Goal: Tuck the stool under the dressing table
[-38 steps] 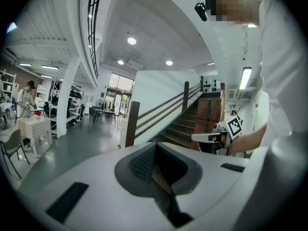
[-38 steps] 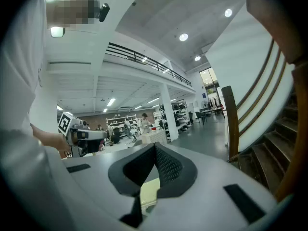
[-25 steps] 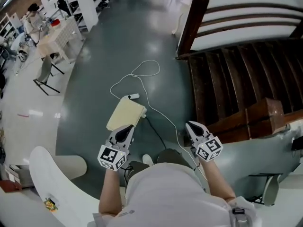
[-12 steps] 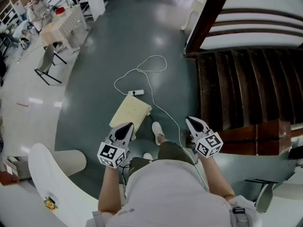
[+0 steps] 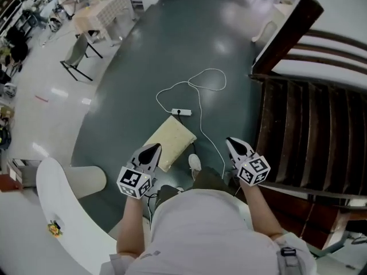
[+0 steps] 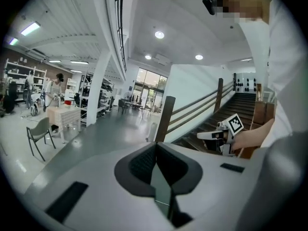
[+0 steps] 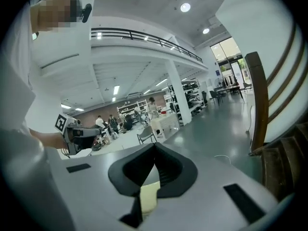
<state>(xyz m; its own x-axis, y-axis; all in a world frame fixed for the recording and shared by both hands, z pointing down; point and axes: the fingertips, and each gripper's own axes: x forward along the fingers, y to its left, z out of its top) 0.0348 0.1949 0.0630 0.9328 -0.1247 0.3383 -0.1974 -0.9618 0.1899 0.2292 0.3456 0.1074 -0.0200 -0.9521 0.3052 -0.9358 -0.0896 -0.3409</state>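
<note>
A pale yellow cushioned stool (image 5: 171,142) stands on the dark green floor, seen from above just ahead of the person's shoe (image 5: 195,164). My left gripper (image 5: 152,149) hangs in the air near its lower left edge, jaws shut with nothing in them. My right gripper (image 5: 232,143) is held to the stool's right, also shut and empty. In the left gripper view the jaws (image 6: 156,148) meet and the right gripper (image 6: 224,134) shows beyond. In the right gripper view the jaws (image 7: 154,150) are closed, with the yellow stool (image 7: 149,196) showing below them.
A white power strip (image 5: 182,112) with a looping cable (image 5: 200,82) lies beyond the stool. A dark wooden staircase (image 5: 309,130) fills the right. A white curved tabletop (image 5: 63,211) sits at lower left. Tables and a chair (image 5: 77,56) stand far left.
The person has stepped forward: the stool and cable have slid right and nearer between the grippers, a shoe has come into view, and the staircase has shifted right. Both grippers stay shut.
</note>
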